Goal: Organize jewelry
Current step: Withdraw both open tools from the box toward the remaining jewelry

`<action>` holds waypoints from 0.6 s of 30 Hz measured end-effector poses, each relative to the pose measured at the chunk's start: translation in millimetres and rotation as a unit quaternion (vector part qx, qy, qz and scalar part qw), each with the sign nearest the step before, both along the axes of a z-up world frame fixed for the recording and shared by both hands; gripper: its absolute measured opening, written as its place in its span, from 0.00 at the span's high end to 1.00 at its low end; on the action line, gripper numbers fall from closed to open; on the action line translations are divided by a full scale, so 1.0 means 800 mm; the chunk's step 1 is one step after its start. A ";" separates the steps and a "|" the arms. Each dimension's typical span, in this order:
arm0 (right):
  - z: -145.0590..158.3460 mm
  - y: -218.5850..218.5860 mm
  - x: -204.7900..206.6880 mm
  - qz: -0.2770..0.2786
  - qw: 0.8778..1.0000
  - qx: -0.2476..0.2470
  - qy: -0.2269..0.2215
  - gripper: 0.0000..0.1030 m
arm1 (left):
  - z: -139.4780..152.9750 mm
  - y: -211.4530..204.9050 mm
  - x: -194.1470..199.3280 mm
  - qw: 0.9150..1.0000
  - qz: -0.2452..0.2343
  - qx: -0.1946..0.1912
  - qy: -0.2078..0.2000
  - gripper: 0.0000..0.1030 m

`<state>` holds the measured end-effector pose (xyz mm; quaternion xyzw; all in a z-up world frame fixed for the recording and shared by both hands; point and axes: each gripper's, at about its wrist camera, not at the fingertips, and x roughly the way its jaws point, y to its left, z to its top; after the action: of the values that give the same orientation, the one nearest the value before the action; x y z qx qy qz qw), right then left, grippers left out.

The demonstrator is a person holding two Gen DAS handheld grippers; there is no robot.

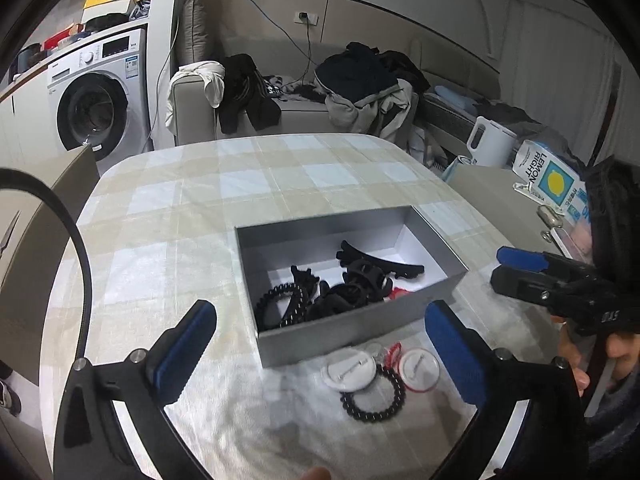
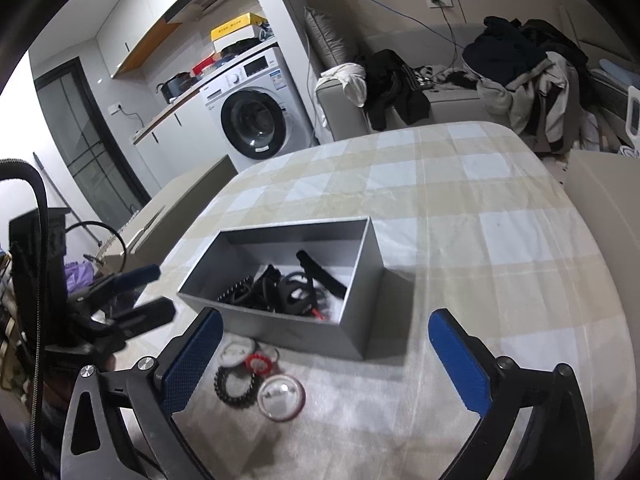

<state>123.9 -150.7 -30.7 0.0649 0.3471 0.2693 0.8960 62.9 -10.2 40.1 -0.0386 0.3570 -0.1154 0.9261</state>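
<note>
A grey open box [image 1: 340, 330] [image 2: 288, 328] sits on the checked tablecloth and holds several black hair clips [image 1: 360, 280] [image 2: 288, 286] and a red piece. In front of it lie a black beaded bracelet [image 1: 374, 398] [image 2: 235, 388], two white round badges [image 1: 348, 370] [image 2: 280, 396] and a small red ring [image 1: 394, 350] [image 2: 260, 362]. My left gripper [image 1: 320, 344] is open and empty above these items; it also shows in the right wrist view [image 2: 148, 294]. My right gripper [image 2: 326, 354] is open and empty; it shows at the right of the left wrist view [image 1: 508, 268].
The table [image 1: 280, 168] has a beige and white checked cloth. A sofa with piled clothes [image 1: 360, 80] stands behind it, a washing machine [image 1: 96, 96] at the back left. A white kettle [image 1: 490, 142] and a lemon packet [image 1: 550, 182] sit on a side surface at right.
</note>
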 end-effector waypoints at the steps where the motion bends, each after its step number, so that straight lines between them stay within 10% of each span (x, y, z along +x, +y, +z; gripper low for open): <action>1: -0.003 0.001 -0.002 0.002 1.000 -0.005 0.001 0.00 | -0.001 0.000 -0.004 1.000 0.002 0.001 0.000 0.01; 18: -0.054 0.036 -0.026 0.050 0.995 -0.082 0.027 0.01 | -0.043 0.002 -0.023 0.999 0.018 -0.002 0.051 0.01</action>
<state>102.8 -121.9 -73.9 -0.0194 0.3951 0.2827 0.8738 44.4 -8.4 5.8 -0.0524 0.4031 -0.0972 0.9085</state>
